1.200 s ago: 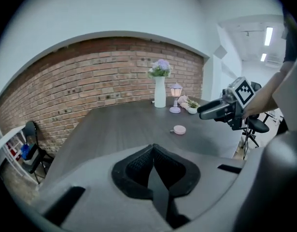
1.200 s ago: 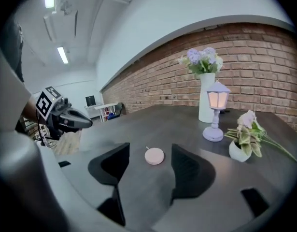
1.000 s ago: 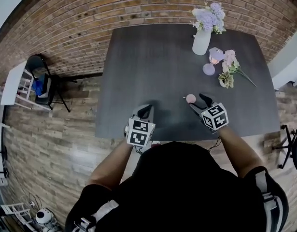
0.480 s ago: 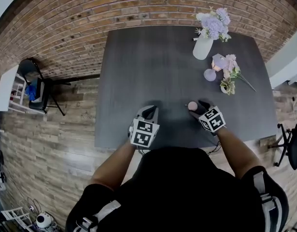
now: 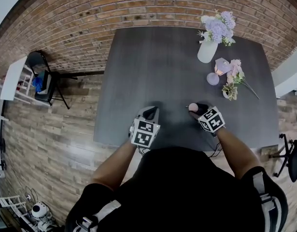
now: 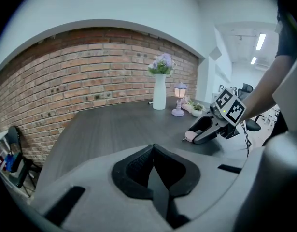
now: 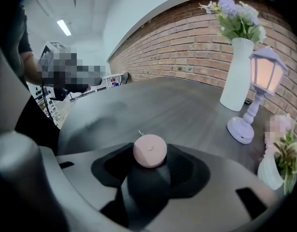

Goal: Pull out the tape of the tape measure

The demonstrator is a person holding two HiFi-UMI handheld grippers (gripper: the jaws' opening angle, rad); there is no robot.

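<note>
R gripper [image 5: 195, 108]: fingers just closed in, now pressing both sides of the small round pink tape measure [image 7: 149, 150], near the front of the dark grey worktop [image 5: 162, 66]. L gripper [image 6: 153, 152]: fingers fully together, empty.

The tape measure [image 7: 149, 150] is pale pink against the dark grey, wood-grained tabletop [image 5: 153, 66]. On the tabletop's far side a white vase [image 5: 206, 52] holds lilac flowers [image 5: 218, 25] before a red-brown brick wall [image 5: 90, 18].

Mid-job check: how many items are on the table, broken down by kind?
Tape measure: 1
Vase of flowers: 1
Lamp: 1
Potted plant: 1
Total: 4. I cannot tell whether the pink blooms beside the plant are a separate sprig.
</note>
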